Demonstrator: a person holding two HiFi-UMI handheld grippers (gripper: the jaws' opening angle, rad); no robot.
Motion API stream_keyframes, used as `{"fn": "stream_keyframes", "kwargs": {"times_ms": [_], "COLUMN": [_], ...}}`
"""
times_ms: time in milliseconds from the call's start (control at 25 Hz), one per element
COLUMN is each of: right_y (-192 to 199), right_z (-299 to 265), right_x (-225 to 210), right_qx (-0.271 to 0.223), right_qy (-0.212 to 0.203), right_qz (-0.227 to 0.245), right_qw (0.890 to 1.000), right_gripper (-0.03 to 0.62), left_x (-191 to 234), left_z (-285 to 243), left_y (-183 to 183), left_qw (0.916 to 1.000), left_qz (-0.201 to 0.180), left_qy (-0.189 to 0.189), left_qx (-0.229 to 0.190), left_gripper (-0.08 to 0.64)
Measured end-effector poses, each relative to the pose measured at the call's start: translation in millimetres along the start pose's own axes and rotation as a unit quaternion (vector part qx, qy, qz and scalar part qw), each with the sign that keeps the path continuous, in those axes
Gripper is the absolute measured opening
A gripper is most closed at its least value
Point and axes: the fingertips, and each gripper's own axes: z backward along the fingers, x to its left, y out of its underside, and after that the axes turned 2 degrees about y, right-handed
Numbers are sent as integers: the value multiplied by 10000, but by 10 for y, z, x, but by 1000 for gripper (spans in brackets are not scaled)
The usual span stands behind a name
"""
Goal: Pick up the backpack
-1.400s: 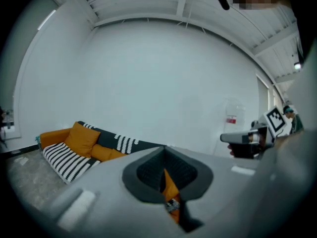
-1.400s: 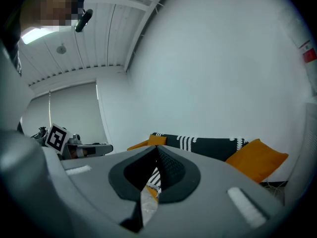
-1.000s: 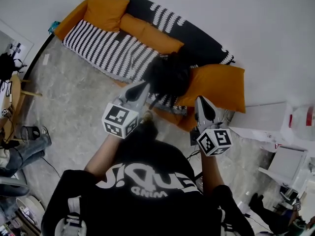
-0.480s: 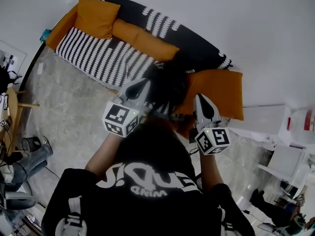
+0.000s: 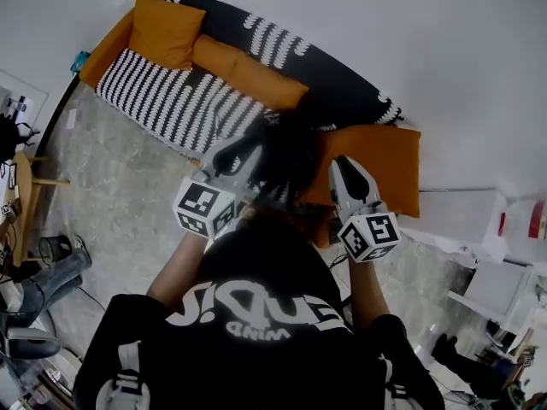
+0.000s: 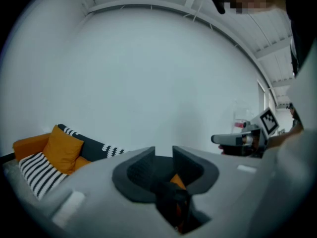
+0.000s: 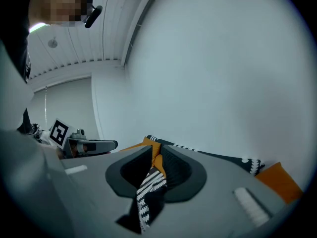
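The black backpack [image 5: 291, 148] rests on the sofa [image 5: 192, 96], against an orange cushion [image 5: 380, 165]. In the head view my left gripper [image 5: 254, 146] is at the backpack's left side and my right gripper [image 5: 341, 164] at its right side, both pointing at the sofa. The left gripper's [image 6: 163, 152] jaws are opening, a narrow gap apart; a dark shape and some orange show through the gap. The right gripper's [image 7: 157, 150] jaws are opening too, with striped sofa cover and orange showing through. No pad visibly presses on anything.
The sofa stands against a white wall, with another orange cushion [image 5: 167, 28] at its far left end. White furniture [image 5: 466, 216] stands to the right. A small table [image 5: 21, 178] and dark boots [image 5: 51, 267] are at the left on the grey floor.
Both grippers have moved forward toward the sofa and now flank the backpack more closely. The backpack itself stays on the sofa.
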Motion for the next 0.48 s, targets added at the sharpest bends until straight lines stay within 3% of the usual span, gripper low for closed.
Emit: {"fn": "stream_keyframes", "kwargs": {"times_ms": [120,280,480], "right_y": [7,57,267], "right_z": [-46,-127,-218], "right_x": [-72,-92,-213], "right_qx": [-14,69,445], "right_qy": [-264,-816,-1086], "right_qz": [-102,-131,-122], "right_qw": [9996,9966,9930], "right_gripper": [100,323,385], "left_x": [-19,-61,-122], "left_z": [-94,-240,-382], "left_y": [8,85,276], "left_qw": [10000,9998,9987], "left_qz": [-30,-16,-80], "left_qy": [61,186,212], "left_qx": [-19,110,458], "left_gripper": [164,358,385]}}
